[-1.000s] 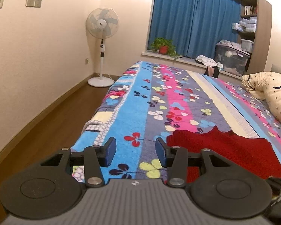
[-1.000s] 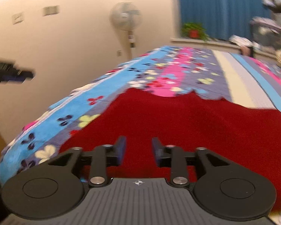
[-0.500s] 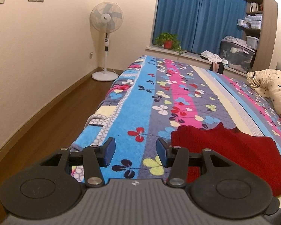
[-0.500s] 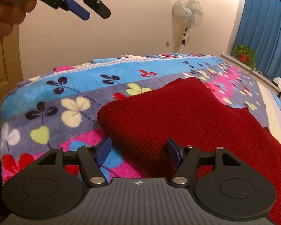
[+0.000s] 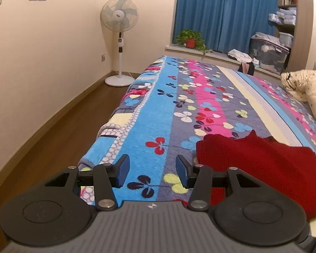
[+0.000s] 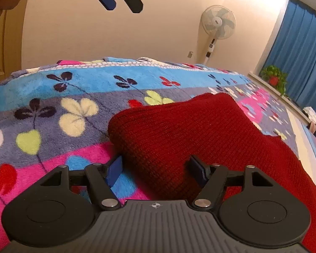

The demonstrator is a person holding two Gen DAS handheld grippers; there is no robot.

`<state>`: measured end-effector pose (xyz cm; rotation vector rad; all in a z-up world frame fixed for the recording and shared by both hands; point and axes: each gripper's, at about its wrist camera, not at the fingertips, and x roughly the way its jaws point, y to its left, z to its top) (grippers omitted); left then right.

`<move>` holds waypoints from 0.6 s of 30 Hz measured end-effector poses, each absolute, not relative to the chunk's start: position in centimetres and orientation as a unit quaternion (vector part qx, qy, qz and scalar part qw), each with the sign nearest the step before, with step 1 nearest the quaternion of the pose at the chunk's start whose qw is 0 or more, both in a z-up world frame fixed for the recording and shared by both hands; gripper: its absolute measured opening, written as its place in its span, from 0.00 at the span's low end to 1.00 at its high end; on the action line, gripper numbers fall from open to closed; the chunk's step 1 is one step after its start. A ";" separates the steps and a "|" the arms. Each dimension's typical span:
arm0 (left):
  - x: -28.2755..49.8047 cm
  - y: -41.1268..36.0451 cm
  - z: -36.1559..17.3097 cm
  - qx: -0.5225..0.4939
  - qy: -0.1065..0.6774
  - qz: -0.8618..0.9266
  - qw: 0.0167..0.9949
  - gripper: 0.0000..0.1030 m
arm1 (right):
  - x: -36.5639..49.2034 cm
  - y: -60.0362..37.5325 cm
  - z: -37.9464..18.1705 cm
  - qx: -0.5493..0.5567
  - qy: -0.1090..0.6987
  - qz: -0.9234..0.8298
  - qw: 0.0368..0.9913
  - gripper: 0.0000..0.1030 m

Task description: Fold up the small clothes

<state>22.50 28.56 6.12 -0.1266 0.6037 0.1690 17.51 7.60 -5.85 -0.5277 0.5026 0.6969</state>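
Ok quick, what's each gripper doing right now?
Left gripper: open, empty, above the blanket.
Right gripper: opening, red sweater edge between its fingers, not pinched.

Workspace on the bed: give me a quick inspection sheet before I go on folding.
Surface: floral blanket spread over the bed.
Job's things: one red knit garment, lying on the blanket, near edge between the right jaws.
Clutter: star-print quilt at the far right.
Grippers: left gripper open, held above the blanket, empty; right gripper low at the garment, jaws opening, pads not pressing.
Cables: nothing seen.
Surroundings: standing fan, blue curtain, potted plant, storage box.
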 end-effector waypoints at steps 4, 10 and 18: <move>23.2 28.5 5.6 -0.070 0.307 0.085 0.945 0.52 | 17.3 8.4 -5.8 -0.272 0.223 0.342 0.872 0.68; 24.4 28.0 4.4 -0.079 0.334 0.044 0.938 0.59 | 17.1 9.2 -5.8 -0.290 0.203 0.360 0.863 0.40; 31.2 29.2 -0.2 -0.271 0.419 -0.097 0.861 0.86 | 15.8 7.1 -2.4 -0.233 0.148 0.348 0.896 0.15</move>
